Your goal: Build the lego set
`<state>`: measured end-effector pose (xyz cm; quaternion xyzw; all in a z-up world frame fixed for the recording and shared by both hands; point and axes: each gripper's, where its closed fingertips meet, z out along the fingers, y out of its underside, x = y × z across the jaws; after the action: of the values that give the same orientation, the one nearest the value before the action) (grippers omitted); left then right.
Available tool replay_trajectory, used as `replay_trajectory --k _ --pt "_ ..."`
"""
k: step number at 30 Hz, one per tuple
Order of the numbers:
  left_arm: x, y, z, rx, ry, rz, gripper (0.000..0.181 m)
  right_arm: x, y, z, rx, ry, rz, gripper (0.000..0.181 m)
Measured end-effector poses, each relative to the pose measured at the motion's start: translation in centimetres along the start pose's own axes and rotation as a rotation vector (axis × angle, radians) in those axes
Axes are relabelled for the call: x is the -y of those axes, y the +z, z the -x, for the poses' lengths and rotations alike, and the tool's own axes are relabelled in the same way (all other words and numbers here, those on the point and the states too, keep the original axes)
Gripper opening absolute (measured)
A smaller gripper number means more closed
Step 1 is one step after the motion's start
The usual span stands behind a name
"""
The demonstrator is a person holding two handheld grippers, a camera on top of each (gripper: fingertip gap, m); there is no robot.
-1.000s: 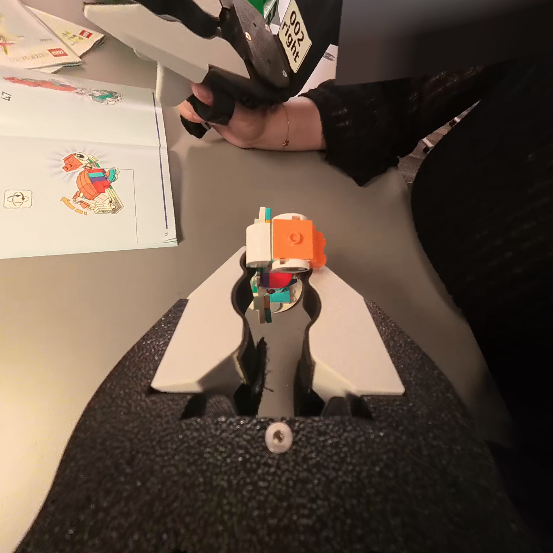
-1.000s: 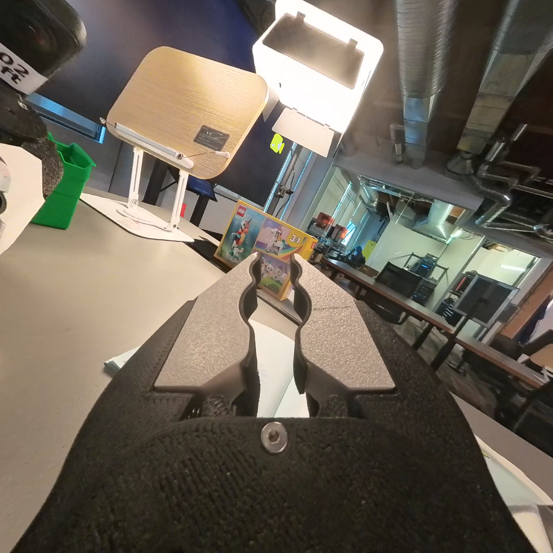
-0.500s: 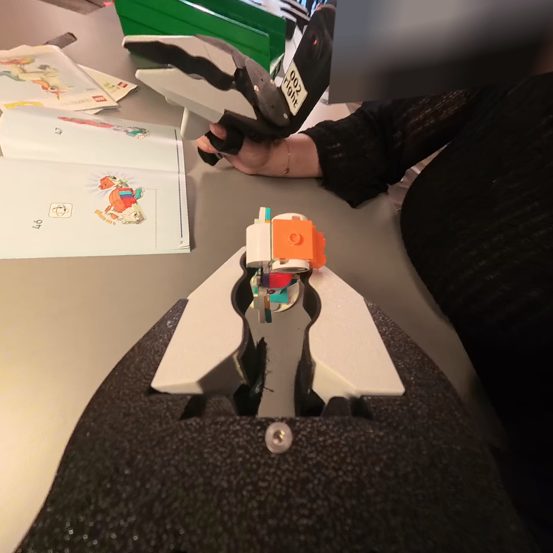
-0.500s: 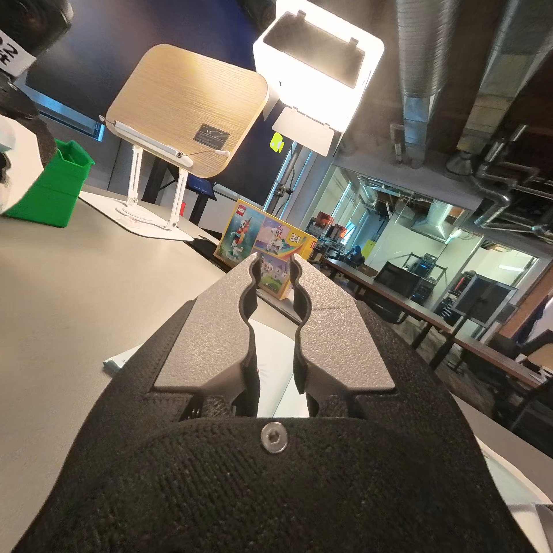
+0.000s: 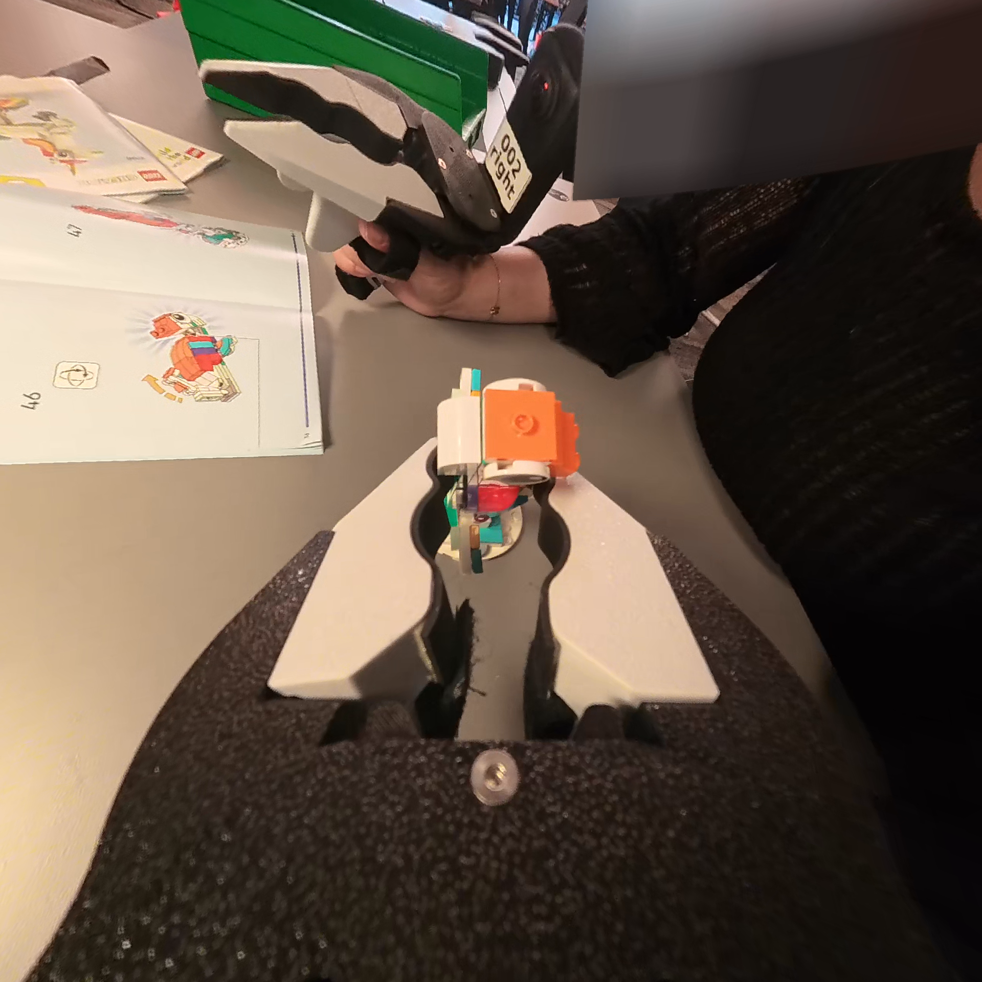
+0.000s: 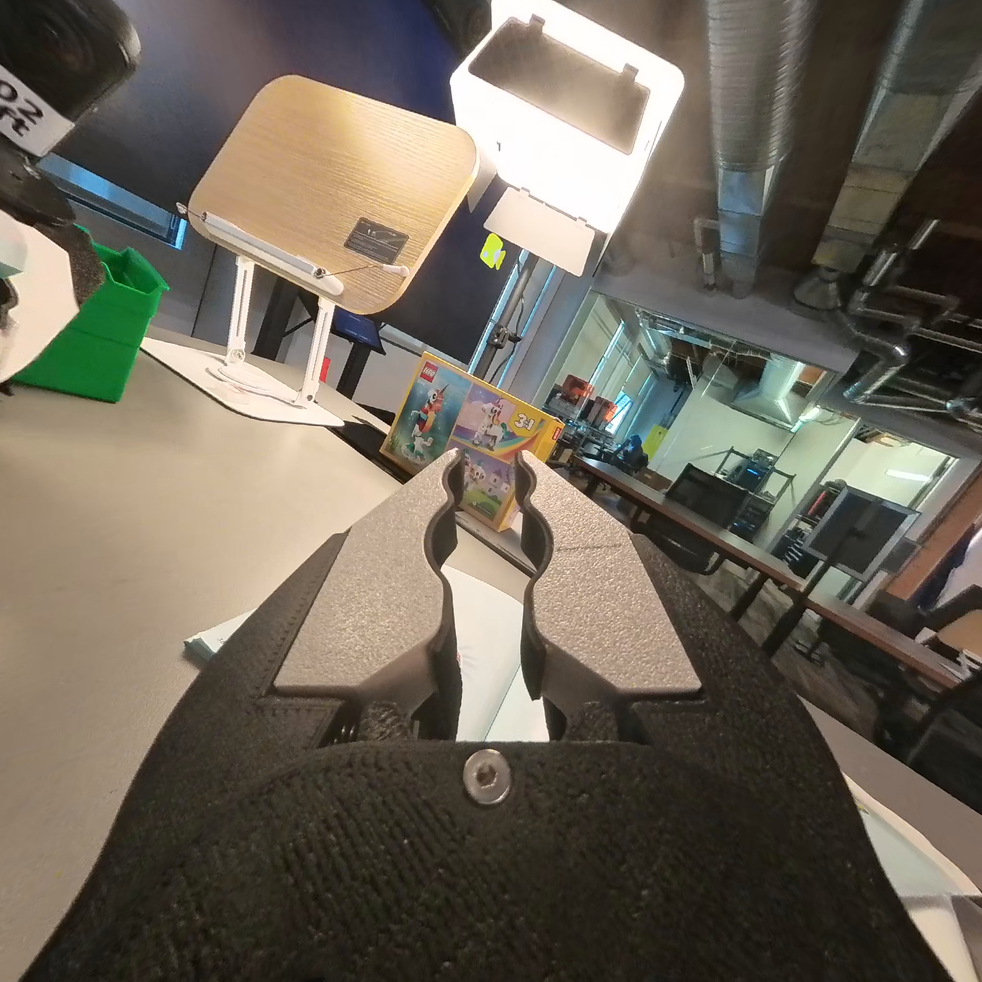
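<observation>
My left gripper (image 5: 491, 470) is shut on a small lego model (image 5: 513, 430) of orange, white, teal and red bricks and holds it just above the grey table (image 5: 159, 558). The model's lower part is hidden between the fingers. My right gripper (image 6: 488, 459) is narrowly open and empty, raised and pointing across the table. It also shows in the left wrist view (image 5: 218, 103), held by a hand beyond the model. The open instruction booklet (image 5: 149, 340) lies to the left of the model.
More booklets (image 5: 79, 143) and a green bin (image 5: 329, 48) lie at the far side. The right wrist view shows the green bin (image 6: 106, 340), a wooden book stand (image 6: 329, 196), the lego box (image 6: 467, 425) and the left gripper's edge (image 6: 32, 297). A person's dark sleeve (image 5: 637, 287) rests on the right. Tip to tip, the grippers are about 15 cm apart.
The left gripper has drawn back with the model still held, so the right gripper and green bin show more fully. The right gripper has barely moved.
</observation>
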<state>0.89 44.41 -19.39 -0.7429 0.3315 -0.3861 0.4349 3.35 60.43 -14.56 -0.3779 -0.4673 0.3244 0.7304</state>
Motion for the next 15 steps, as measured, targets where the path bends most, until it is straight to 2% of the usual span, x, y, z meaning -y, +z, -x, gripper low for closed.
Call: replay_trajectory --k 10,15 --pt "-0.2 -0.4 0.1 -0.006 -0.014 -0.019 0.027 0.0 0.0 0.1 0.004 -0.004 0.003 0.016" --pt "1.0 -0.6 -1.1 -0.084 -0.015 -0.092 0.028 0.0 0.0 0.1 0.004 -0.007 0.003 0.016"
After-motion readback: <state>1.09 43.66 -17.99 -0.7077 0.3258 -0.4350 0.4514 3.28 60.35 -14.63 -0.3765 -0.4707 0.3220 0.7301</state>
